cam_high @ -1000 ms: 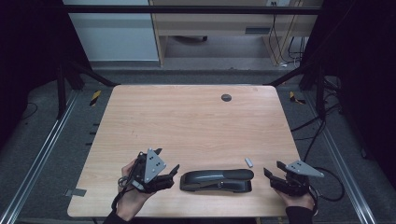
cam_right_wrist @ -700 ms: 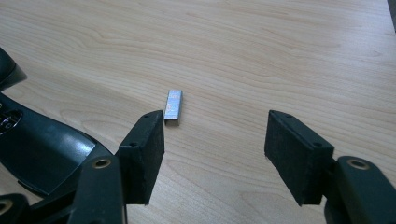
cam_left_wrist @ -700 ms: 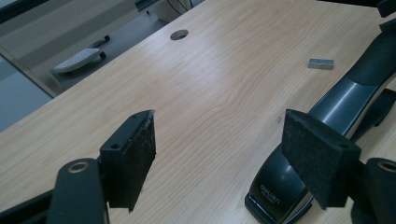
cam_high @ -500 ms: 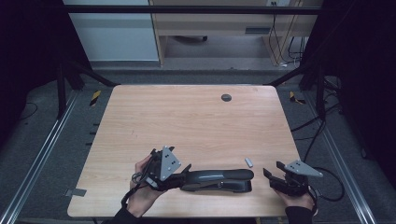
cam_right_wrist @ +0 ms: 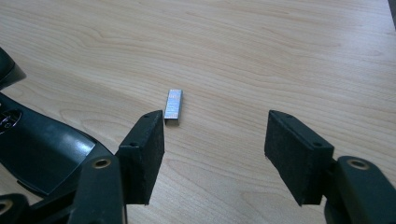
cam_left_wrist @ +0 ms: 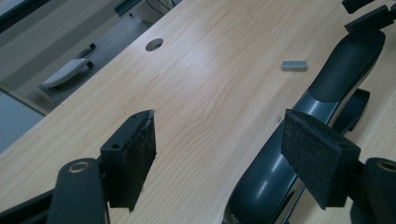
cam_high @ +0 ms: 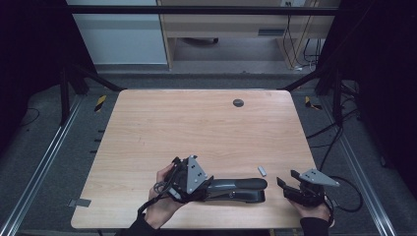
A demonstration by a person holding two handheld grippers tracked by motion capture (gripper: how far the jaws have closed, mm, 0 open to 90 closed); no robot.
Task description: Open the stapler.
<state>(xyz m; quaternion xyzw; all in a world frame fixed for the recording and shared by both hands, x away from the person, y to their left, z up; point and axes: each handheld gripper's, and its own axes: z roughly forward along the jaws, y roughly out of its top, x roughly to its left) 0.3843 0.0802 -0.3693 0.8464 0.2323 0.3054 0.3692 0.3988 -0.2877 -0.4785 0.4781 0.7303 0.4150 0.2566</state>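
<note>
A black stapler [cam_high: 238, 189] lies on its base near the wooden table's [cam_high: 196, 128] front edge. A short silver strip of staples [cam_high: 262, 171] rests just beyond its right end. My left gripper [cam_high: 206, 186] is at the stapler's left end, jaws open. In the left gripper view the stapler [cam_left_wrist: 327, 84] runs under the right pad [cam_left_wrist: 317, 158] without being pinched, and the left gripper [cam_left_wrist: 217, 140] has bare wood in its gap. My right gripper [cam_right_wrist: 215, 140] stands open just short of the staple strip [cam_right_wrist: 174, 106], right of the stapler [cam_right_wrist: 42, 149].
A round cable hole [cam_high: 238, 103] sits near the table's far edge. Behind the table stand a light wooden desk [cam_high: 236, 24] and hanging cables [cam_high: 300, 44]. Metal floor rails [cam_high: 39, 162] run along both sides. The table's front edge is close under both hands.
My left gripper has moved right along the front edge and now reaches the stapler's left end. The right gripper, stapler and staples have not moved.
</note>
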